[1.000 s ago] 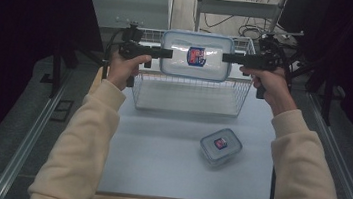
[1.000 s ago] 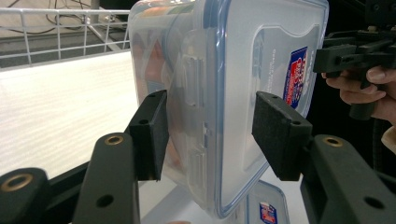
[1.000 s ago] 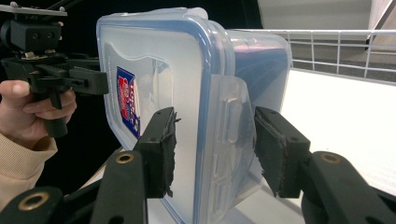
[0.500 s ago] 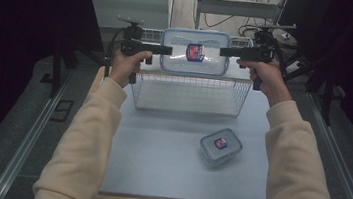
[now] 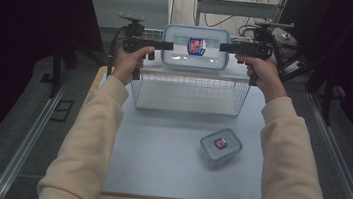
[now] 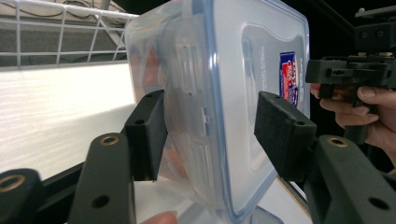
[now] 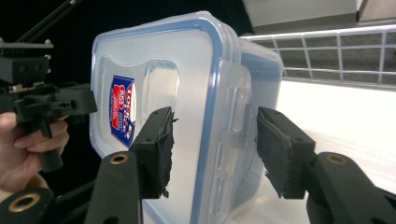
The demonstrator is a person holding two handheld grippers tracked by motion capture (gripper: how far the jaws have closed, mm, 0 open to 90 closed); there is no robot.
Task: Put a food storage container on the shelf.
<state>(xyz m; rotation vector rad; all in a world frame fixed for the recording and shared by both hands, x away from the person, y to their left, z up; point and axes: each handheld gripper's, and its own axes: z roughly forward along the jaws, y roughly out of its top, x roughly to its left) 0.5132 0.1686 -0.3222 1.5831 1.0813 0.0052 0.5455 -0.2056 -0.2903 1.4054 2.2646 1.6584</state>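
At the top centre, the left gripper [image 5: 169, 45] and right gripper [image 5: 223, 47], jaws just easing apart, flank a clear blue-rimmed plastic container [image 5: 195, 48] above a white wire basket [image 5: 188, 93], pads standing off its ends.

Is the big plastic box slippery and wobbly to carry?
Probably slippery: the big plastic box has smooth, glossy walls and lid. It looks stiff, keeping its shape between the left gripper and right gripper. It seems light, since it looks see-through and empty.
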